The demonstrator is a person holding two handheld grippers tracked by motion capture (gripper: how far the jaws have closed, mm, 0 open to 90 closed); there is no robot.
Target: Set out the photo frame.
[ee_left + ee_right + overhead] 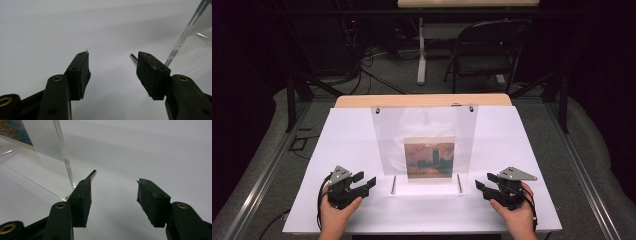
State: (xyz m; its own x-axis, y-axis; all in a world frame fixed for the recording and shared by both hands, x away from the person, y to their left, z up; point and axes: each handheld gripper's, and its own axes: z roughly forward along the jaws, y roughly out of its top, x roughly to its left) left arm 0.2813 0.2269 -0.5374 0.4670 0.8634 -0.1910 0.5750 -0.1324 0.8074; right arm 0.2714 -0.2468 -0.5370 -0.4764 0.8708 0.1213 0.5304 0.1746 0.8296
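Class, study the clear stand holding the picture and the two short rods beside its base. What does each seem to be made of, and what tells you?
Clear picture stand: probably acrylic, glossy; the table shows through it and its cut edge looks glassy. Rods: probably polished metal, silvery with bright highlights. Picture: seemingly a matte paper print of a painting.

A clear acrylic frame point(424, 145) holding a painted print point(429, 158) stood upright, tilted, mid-table point(337, 150).
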